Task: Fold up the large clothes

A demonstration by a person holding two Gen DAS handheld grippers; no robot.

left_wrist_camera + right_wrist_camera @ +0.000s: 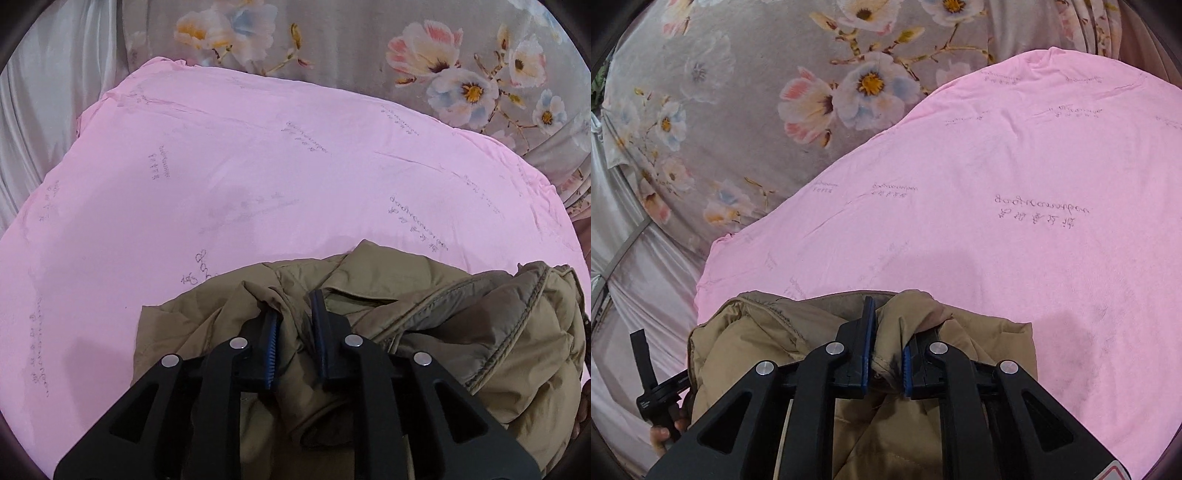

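Note:
A tan padded jacket (424, 332) lies bunched at the near edge of a pink printed sheet (258, 184). My left gripper (295, 306) is shut on a fold of the jacket, with cloth pinched between its blue pads. In the right wrist view the same jacket (775, 332) hangs under my right gripper (890, 321), which is shut on another bunch of its fabric. The jacket's lower part is hidden behind the gripper bodies in both views.
The pink sheet (997, 221) covers a bed. A grey floral quilt (738, 110) lies beyond it, also in the left wrist view (443, 55). Pale satin fabric (44, 92) drapes at the left. The other gripper's handle and a hand (653, 406) show at lower left.

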